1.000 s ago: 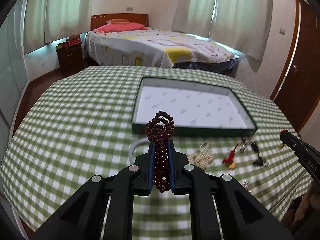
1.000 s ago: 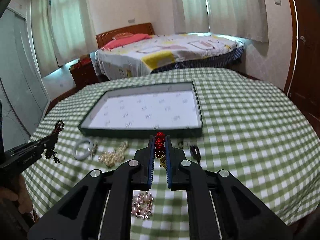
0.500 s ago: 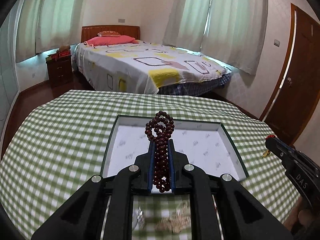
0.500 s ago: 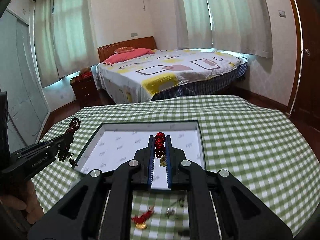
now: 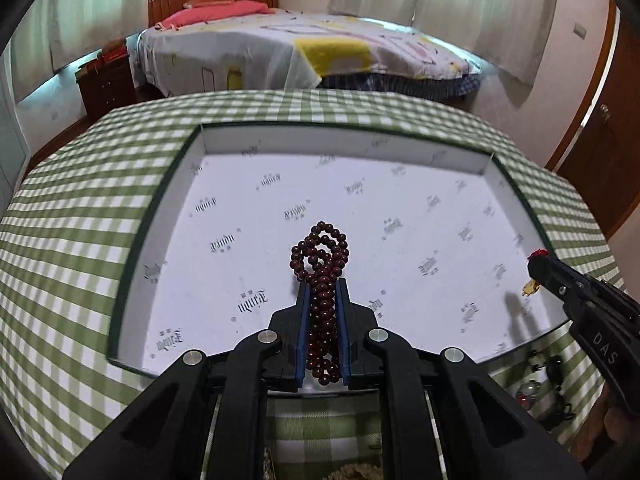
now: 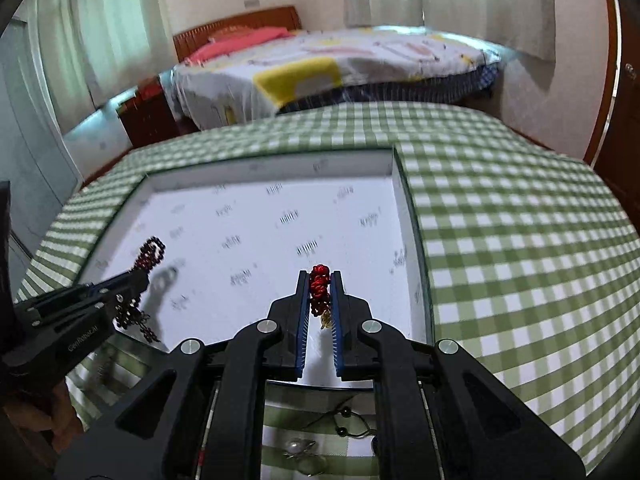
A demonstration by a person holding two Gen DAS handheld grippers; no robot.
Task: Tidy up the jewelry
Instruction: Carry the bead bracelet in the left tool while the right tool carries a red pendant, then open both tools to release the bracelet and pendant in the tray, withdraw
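Observation:
My left gripper (image 5: 322, 285) is shut on a dark red bead bracelet (image 5: 320, 256), held above the near middle of a shallow white-lined tray with a dark green rim (image 5: 156, 216). My right gripper (image 6: 319, 276) is shut on a red knotted charm (image 6: 319, 280) with a small gold pendant (image 6: 326, 322) hanging below it, above the tray's near right part (image 6: 400, 200). The left gripper with its bracelet (image 6: 150, 252) shows at the left of the right wrist view. The right gripper's tip (image 5: 538, 258) shows at the right of the left wrist view.
The tray sits on a round table with a green checked cloth (image 5: 72, 200). Loose jewelry lies on the cloth in front of the tray (image 5: 540, 384), (image 6: 344, 428). A bed (image 5: 300, 52) and a wooden door (image 5: 600, 140) stand beyond the table.
Both grippers have moved forward and down from the table's near edge to over the tray, each still holding its piece. The loose jewelry now lies below and behind the fingers.

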